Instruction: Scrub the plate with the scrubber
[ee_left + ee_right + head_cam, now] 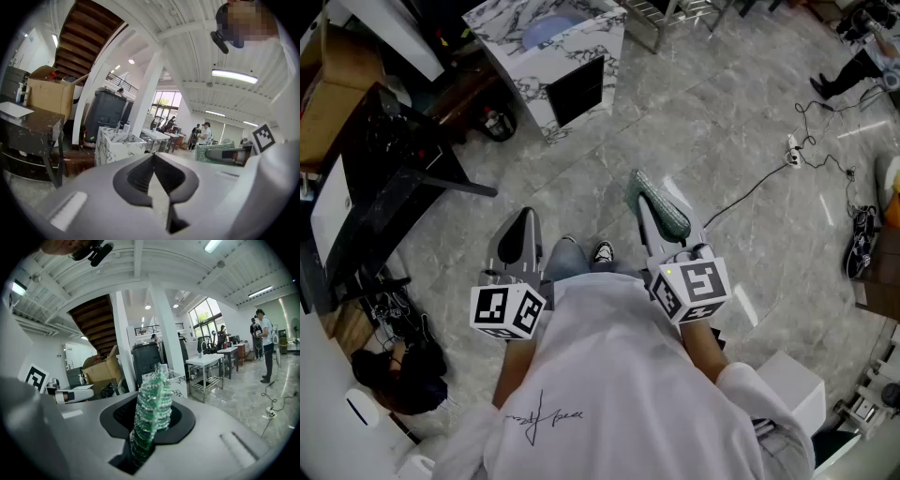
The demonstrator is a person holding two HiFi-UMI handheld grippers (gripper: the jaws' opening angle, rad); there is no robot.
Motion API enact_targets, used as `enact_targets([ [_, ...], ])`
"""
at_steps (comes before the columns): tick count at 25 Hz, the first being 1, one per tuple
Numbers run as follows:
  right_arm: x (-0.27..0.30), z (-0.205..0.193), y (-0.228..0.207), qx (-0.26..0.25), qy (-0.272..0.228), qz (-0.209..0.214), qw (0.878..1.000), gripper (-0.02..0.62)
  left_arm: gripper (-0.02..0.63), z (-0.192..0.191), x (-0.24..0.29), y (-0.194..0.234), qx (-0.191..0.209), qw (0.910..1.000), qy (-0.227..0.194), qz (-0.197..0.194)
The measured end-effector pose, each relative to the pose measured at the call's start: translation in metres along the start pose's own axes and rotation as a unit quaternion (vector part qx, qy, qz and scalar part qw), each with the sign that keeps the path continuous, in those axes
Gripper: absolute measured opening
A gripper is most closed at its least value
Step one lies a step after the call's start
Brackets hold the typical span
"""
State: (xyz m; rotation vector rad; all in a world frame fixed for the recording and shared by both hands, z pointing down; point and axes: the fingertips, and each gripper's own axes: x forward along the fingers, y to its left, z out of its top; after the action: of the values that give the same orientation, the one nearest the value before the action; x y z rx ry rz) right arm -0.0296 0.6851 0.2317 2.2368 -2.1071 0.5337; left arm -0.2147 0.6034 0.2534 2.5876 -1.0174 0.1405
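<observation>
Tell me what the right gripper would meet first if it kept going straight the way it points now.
Probably the white marble-patterned counter. The right gripper, shut on the green mesh scrubber, aims at it across open grey floor; nothing nearer shows in that line, though depth is unclear.

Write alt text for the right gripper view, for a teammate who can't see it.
The right gripper is shut on a green mesh scrubber, which stands upright between its fingers. Beyond lies a bright hall with a grey stone floor, a white table and a person standing at the far right. No plate shows in this view.
</observation>
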Motion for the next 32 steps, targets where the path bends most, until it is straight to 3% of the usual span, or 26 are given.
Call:
enact_targets([
  [8,-0.006,0.002,-0.007,0.037,-0.008,0.017,0.999,0.064,0.054,0.002,0.004,-0.012,-0.003,1.0000,-0.004,-0.006],
  [15,-0.007,-0.015,-0.010,0.055,0.008,0.020,0.998,0.066,0.054,-0.007,0.007,-0.016,0.002,0.9998,0.020,-0.009],
  [25,0.018,-0.011,-0.022,0.048,0.025,0.040,0.998,0.067,0.054,-0.008,0.051,-0.013,-0.023,0.9988,0.032,-0.028],
  [32,0.074,0.008,-0.063,0.032,0.033,-0.029,0.999,0.066,0.038,0.004,0.111,0.010,-0.031,0.9981,0.052,-0.009],
])
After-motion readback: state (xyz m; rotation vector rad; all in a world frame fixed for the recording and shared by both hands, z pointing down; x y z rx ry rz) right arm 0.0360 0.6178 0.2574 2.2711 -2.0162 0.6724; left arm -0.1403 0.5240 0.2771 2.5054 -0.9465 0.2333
